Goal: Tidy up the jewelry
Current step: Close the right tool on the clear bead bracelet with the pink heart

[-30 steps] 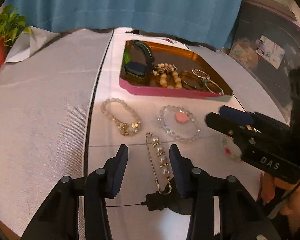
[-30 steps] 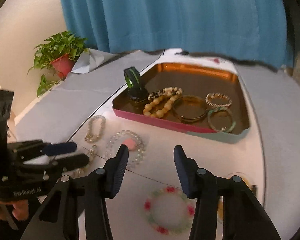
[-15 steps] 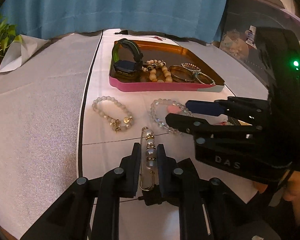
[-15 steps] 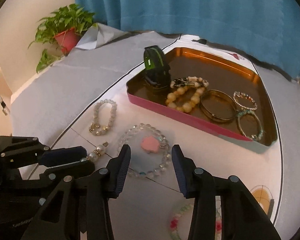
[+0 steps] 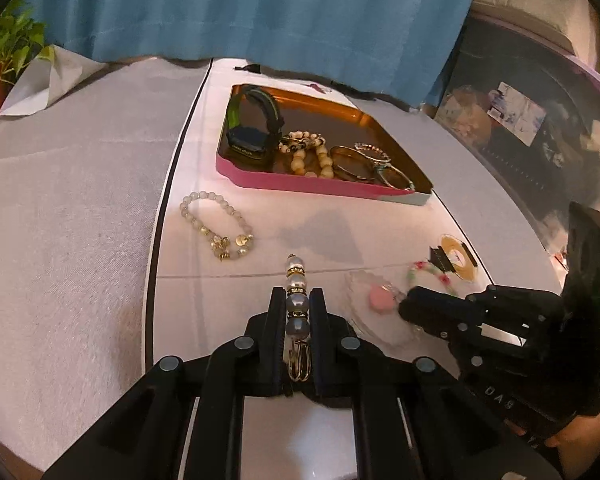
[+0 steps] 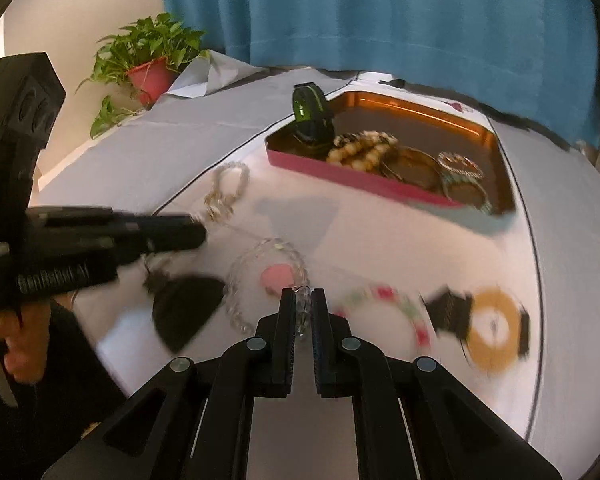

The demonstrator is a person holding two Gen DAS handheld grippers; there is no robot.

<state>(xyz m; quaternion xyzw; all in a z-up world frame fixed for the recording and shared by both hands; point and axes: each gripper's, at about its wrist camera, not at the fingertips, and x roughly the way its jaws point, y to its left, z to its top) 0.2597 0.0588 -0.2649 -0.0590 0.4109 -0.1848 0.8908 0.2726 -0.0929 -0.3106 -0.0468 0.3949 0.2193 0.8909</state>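
The tray (image 5: 300, 186) looks like shiny metal, gold inside and pink outside. The brooch pin (image 5: 297, 300) has smooth, glossy pearl beads on gold metal wire. The clear bead bracelet (image 6: 268, 276) looks like see-through glass. The white tabletop (image 5: 228, 280) is smooth and a bit shiny. The grey cloth (image 5: 68, 208) beside it looks rough and woven. The curtain (image 5: 260, 12) is soft blue cloth.

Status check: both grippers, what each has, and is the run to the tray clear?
Left gripper shut on pearl brooch pin. Right gripper shut on clear bead bracelet. Pink tray ahead, no obstruction seen.
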